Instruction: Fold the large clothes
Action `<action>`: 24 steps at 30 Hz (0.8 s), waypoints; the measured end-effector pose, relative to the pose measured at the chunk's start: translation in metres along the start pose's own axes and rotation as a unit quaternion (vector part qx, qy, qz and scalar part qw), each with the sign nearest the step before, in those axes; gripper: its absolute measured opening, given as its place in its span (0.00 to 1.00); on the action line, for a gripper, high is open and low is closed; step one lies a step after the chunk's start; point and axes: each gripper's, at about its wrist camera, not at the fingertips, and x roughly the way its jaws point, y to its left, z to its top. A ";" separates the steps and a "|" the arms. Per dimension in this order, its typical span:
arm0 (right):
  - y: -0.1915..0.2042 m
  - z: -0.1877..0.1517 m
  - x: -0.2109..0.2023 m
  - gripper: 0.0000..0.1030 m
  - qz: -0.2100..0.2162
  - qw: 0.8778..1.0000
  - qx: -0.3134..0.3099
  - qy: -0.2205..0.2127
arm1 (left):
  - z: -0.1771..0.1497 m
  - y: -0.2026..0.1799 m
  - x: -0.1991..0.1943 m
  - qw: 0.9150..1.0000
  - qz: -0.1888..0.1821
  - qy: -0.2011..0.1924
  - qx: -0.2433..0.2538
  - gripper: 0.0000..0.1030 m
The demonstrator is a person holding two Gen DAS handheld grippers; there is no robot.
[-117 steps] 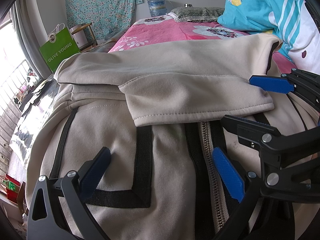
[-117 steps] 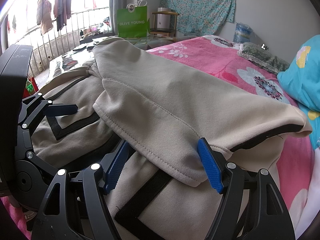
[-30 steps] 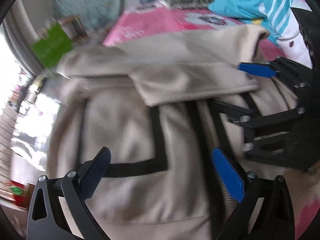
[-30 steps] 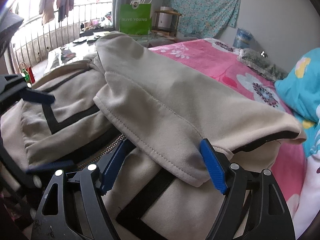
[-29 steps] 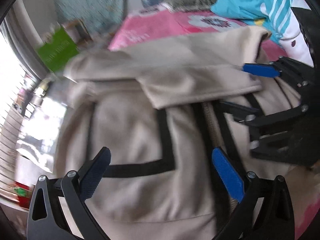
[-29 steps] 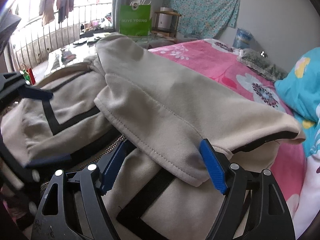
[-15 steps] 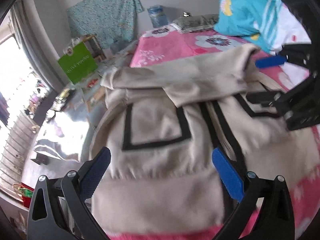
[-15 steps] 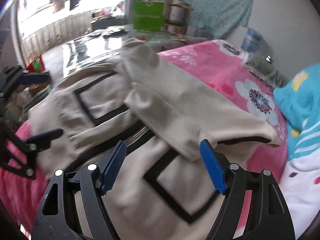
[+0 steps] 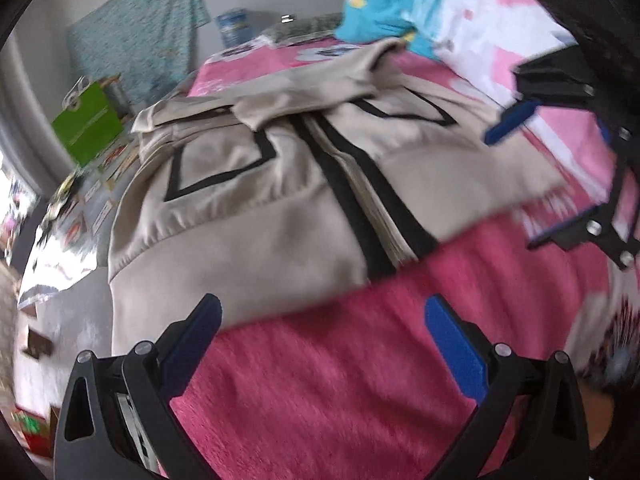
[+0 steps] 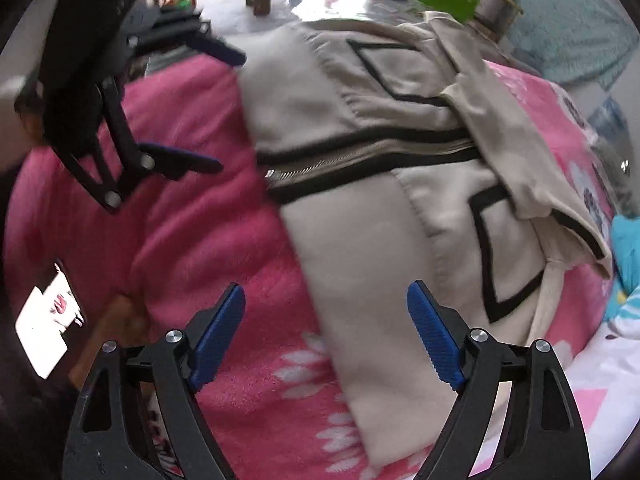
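Left wrist view is showing the beige jacket (image 9: pixel 280 208) lying flat on the pink bed (image 9: pixel 360 380), with its bottom hem facing the left tool (image 9: pixel 320 344) and its zipper (image 9: pixel 376 200) running away from that tool toward the collar end. So the long axis is lying roughly in line with the left tool's fingers, and the hem is sitting just ahead of its spread, empty blue pads (image 9: pixel 454 346).

From the right wrist view the same jacket (image 10: pixel 380 240) is stretching off to the upper right, its hem edge passing near the right tool (image 10: pixel 324 332), which is also standing wide apart and pinching nothing. One sleeve (image 10: pixel 516 152) is lying folded across the chest.

Both tools are sitting close to the hem, one toward each corner; I judge a lengthwise fold, hem up to the collar, to be the likely next step. Little is standing in the way: a green bag (image 9: pixel 86 122) is sitting beyond the collar, and a turquoise pillow (image 9: pixel 380 8) is resting beside the far shoulder. Both views are blurred.
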 end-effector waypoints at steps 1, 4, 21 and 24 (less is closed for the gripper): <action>0.005 -0.002 0.005 0.82 0.001 1.000 -0.007 0.004 | -0.002 -0.002 0.001 1.000 0.000 0.001 0.008 0.96; 0.016 -0.014 0.015 0.82 -0.008 0.999 -0.040 0.016 | -0.007 -0.010 0.007 1.000 -0.015 0.007 0.024 0.96; 0.001 -0.026 0.028 0.93 0.013 0.997 -0.053 0.060 | -0.012 -0.022 0.024 0.998 -0.002 0.021 0.056 0.97; 0.000 -0.031 0.027 0.93 0.010 0.994 -0.068 0.084 | -0.012 -0.022 0.022 0.998 0.009 0.020 0.065 0.97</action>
